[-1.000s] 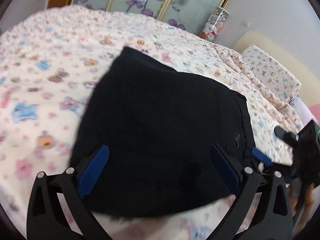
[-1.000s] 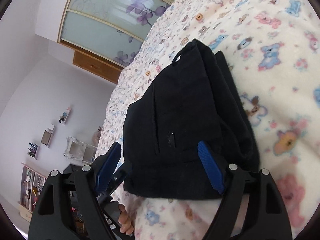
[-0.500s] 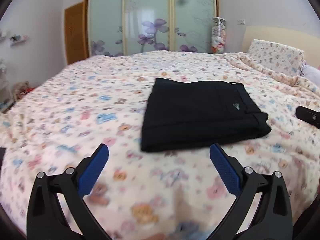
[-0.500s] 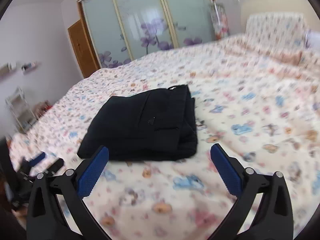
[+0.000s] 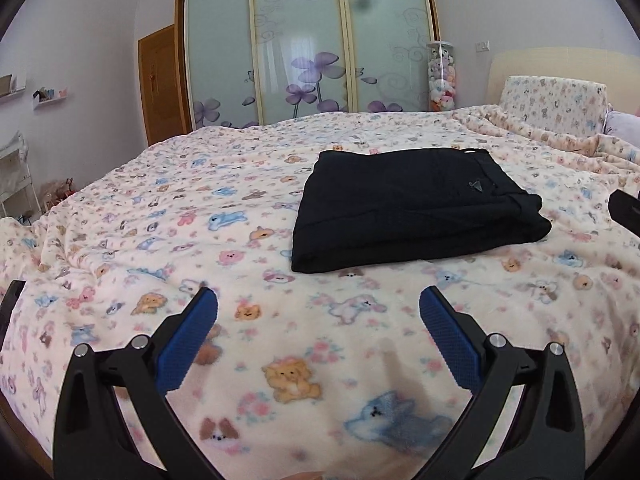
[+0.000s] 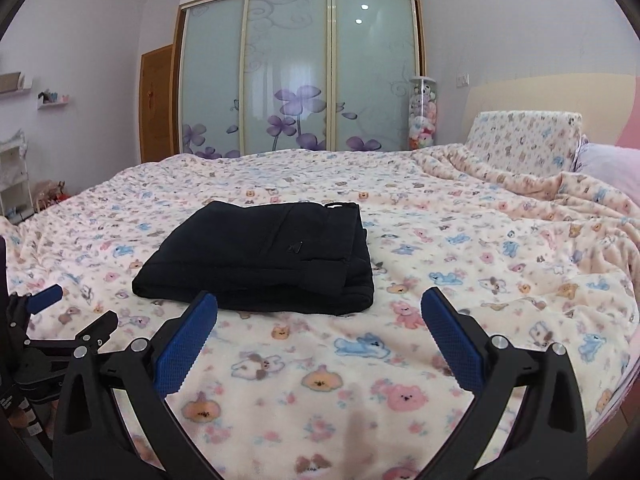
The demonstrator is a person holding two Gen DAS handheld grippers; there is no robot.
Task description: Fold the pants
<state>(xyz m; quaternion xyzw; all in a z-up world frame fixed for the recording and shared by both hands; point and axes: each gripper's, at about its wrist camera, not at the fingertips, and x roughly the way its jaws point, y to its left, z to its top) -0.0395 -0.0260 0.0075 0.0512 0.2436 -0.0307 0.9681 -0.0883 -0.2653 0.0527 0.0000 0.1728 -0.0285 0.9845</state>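
left view: the black folded cloth pants lie flat on the soft pink blanket with little bears, toward its far right side.
left gripper: blue pads wide apart, holding nothing, near the front edge.
right view: the pants sit left of the middle.
right gripper: wide apart, holding nothing.
task: looks done, a neat stack; nothing seems left.

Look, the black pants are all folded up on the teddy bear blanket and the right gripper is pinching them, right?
Not quite. The black pants are folded on the teddy bear blanket, but the right gripper isn't pinching them. The right wrist view shows it open, short of the pants, with only blanket between its fingers.
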